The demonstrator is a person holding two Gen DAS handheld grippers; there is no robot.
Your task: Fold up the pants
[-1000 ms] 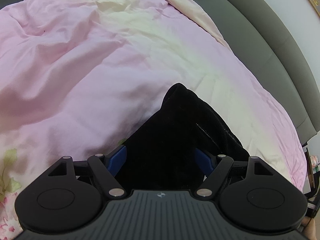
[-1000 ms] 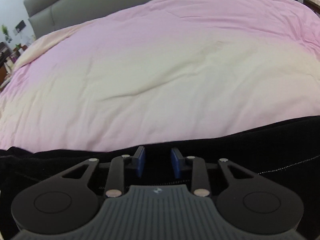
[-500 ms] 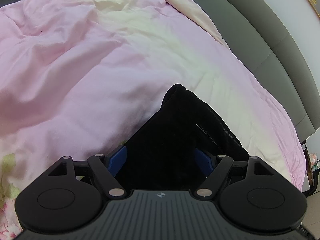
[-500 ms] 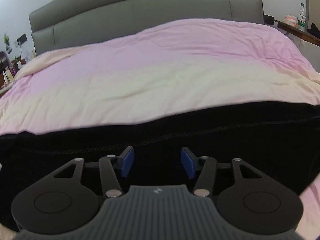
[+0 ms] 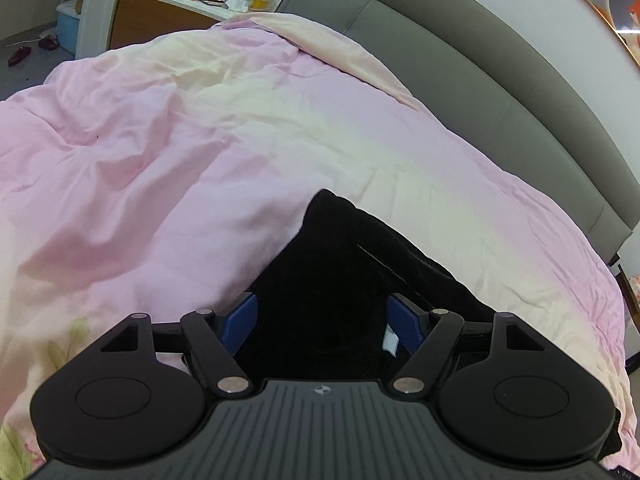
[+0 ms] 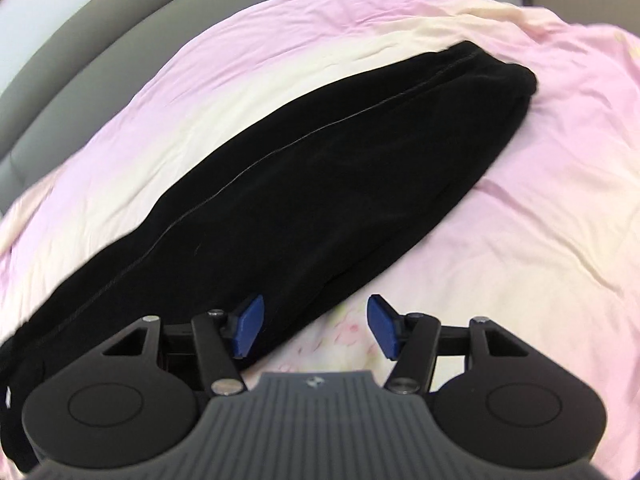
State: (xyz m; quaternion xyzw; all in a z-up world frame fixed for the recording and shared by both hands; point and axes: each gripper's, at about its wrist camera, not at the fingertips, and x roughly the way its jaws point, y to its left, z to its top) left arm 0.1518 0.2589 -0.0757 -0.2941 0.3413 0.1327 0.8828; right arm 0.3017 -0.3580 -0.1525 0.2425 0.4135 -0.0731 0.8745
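Note:
The black pants (image 6: pixel 320 184) lie folded lengthwise on the pink duvet (image 6: pixel 520 220), running from lower left to upper right in the right wrist view. My right gripper (image 6: pixel 316 328) hovers at their near edge and its jaws are opening. Its left pad (image 6: pixel 250 330) is over the black fabric and only bare duvet lies between the pads. In the left wrist view one end of the pants (image 5: pixel 340 264) tapers away from me. My left gripper (image 5: pixel 322 320) stands wide over it, closing slightly. Fabric fills the gap and spreads past the right pad (image 5: pixel 404 326), beside a white tag (image 5: pixel 390 344).
A grey padded headboard (image 5: pixel 500 92) runs along the far side of the bed. Beyond the bed's far left corner stands a wooden dresser (image 5: pixel 160 12) with bottles, and a blue bin (image 5: pixel 68 28) on the floor. The duvet (image 5: pixel 160 160) is rumpled to the left.
My right gripper opened, let go of the pants, swung right along them and rolled. The left gripper rose and tilted, so the dresser came into view. The pants stayed between its pads.

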